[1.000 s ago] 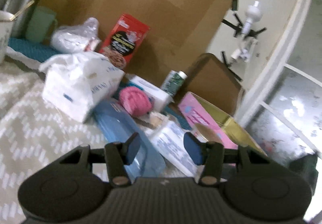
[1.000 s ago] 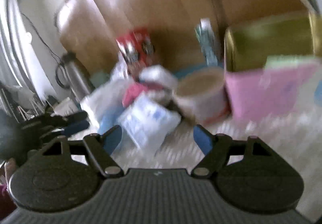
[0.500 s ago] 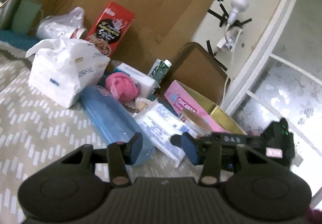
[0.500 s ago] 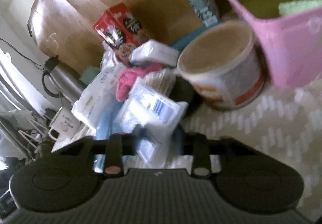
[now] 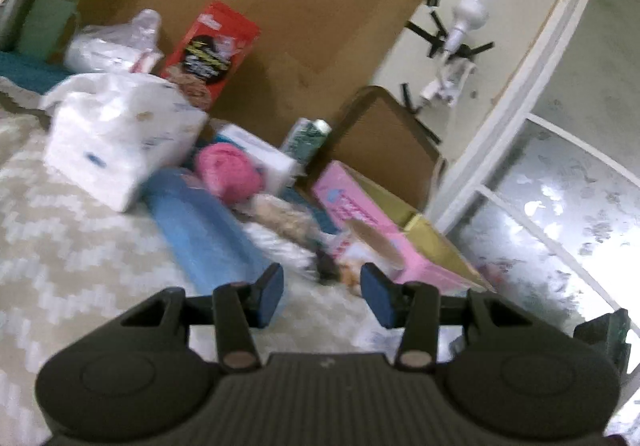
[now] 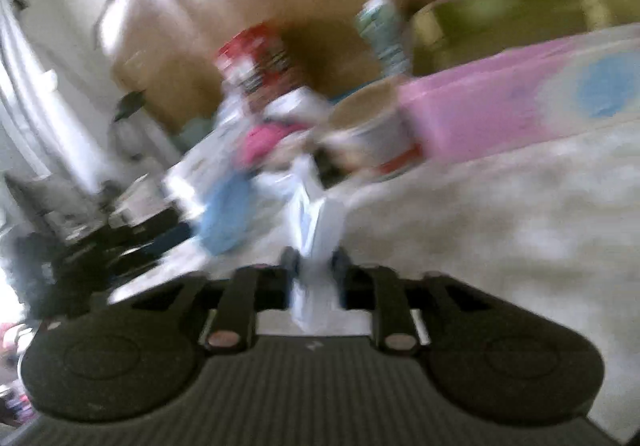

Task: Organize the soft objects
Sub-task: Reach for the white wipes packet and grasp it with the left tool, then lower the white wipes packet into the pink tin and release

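The patterned cloth (image 5: pixel 68 270) spreads across the lower left of the left wrist view, with the wooden board (image 5: pixel 256 5) standing behind it at twelve o'clock. A white tissue pack (image 5: pixel 116 137) sits at ten o'clock, the blue roll (image 5: pixel 200 230) lies just beside it toward centre, and the pink box (image 5: pixel 360 213) stands at three o'clock of the heap with a paper tub (image 5: pixel 372 242) touching its near side. The red box (image 5: pixel 212 53) leans on the board at eleven o'clock, and the pink yarn ball (image 5: pixel 230 171) rests between tissue pack and pink box. The left hand-held gripper (image 5: pixel 322 294) hovers over the cloth at six o'clock, its blue pads apart with nothing between them. In the blurred right wrist view, the right hand-held gripper (image 6: pixel 314 278) is clamped on a white-and-blue soft packet (image 6: pixel 310 217), which rises from its pads toward twelve o'clock; its jaws have just been opening slightly, the packet between them.
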A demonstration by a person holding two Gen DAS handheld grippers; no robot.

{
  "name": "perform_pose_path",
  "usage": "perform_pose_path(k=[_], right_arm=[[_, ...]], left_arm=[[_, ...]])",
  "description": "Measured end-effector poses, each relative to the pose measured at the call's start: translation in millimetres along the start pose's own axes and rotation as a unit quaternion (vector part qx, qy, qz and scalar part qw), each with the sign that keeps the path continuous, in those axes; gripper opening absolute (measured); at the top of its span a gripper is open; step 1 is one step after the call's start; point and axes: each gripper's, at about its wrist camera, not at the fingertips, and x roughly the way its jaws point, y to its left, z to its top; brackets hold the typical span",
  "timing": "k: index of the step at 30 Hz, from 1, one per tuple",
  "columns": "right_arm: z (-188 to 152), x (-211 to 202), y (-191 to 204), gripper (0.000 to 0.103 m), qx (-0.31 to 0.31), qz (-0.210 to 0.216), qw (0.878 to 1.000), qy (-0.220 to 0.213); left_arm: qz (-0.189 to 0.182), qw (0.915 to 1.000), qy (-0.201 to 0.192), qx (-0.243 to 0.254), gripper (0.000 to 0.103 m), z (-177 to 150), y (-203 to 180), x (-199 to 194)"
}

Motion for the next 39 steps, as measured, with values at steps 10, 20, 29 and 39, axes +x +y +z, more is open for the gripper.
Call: perform_pose_path(k=[10,20,29,39], right_arm=[[-16.6,-10.2,7.9,0.071,-0.081,-0.025,0.996,-0.027],[-34.1,25.4,24.5,0.072,-0.207,-0.049,0.977,0.022],[-30.1,15.6,8.9,0.071,-0.185,-0.05,0.981,0.002],[-29.7,0.6,3.8,0.044,-0.175,-0.029,0.983,-0.036]], left_arm=[[0.005,0.9917,0.099,0.082,0.057,-4.8,-67.2,73.2],[0.027,0.985,0.147,0.085,0.059,-19.7,-71.3,106.4],[0.036,0.9816,0.164,0.092,0.062,-26.1,-74.1,118.6],[0.0,0.9805,0.157,0.119,0.039,-30.5,-101.4,97.9]])
